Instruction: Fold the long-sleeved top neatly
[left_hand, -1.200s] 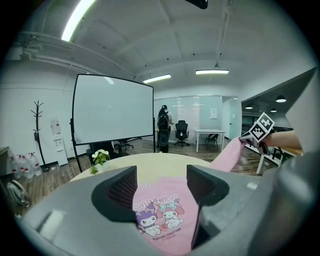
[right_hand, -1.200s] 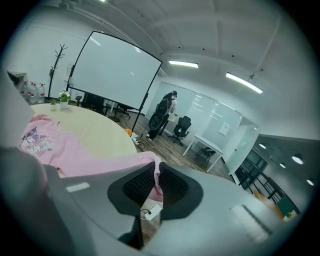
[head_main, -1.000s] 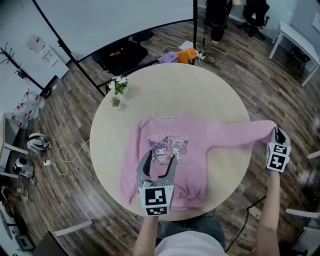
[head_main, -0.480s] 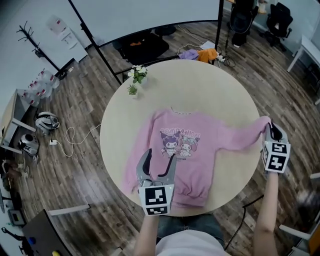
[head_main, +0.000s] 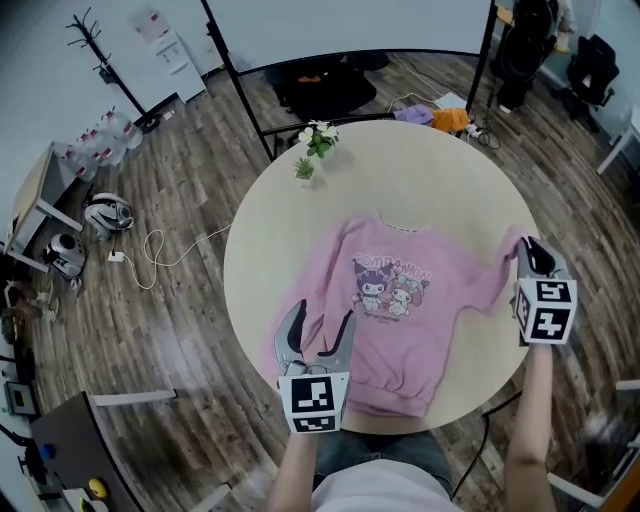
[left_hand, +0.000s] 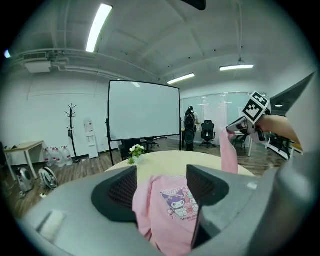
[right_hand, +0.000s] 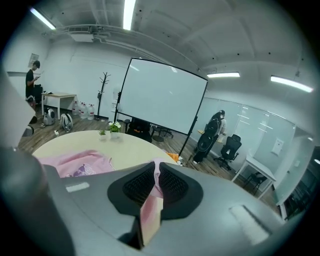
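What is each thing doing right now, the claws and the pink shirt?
Left claw: open, holding nothing.
Right claw: shut on sleeve, holding it up.
Pink top: spread on the table, picture up.
Flowers: standing upright.

The long-sleeved top (head_main: 400, 310) lies spread on the round table (head_main: 270, 250), right of its middle and reaching the near edge, with its collar toward the far side. Two small plants (head_main: 318, 138) stand on the table's far-left part, well apart from the top. The left gripper (head_main: 320, 320) hangs over the top's near-left part, the right gripper (head_main: 530, 252) at the table's right edge has the end of one sleeve (head_main: 503, 265) between its jaws, and beyond the table stand a screen (head_main: 350, 25) and, far left, a coat rack (head_main: 88, 35).
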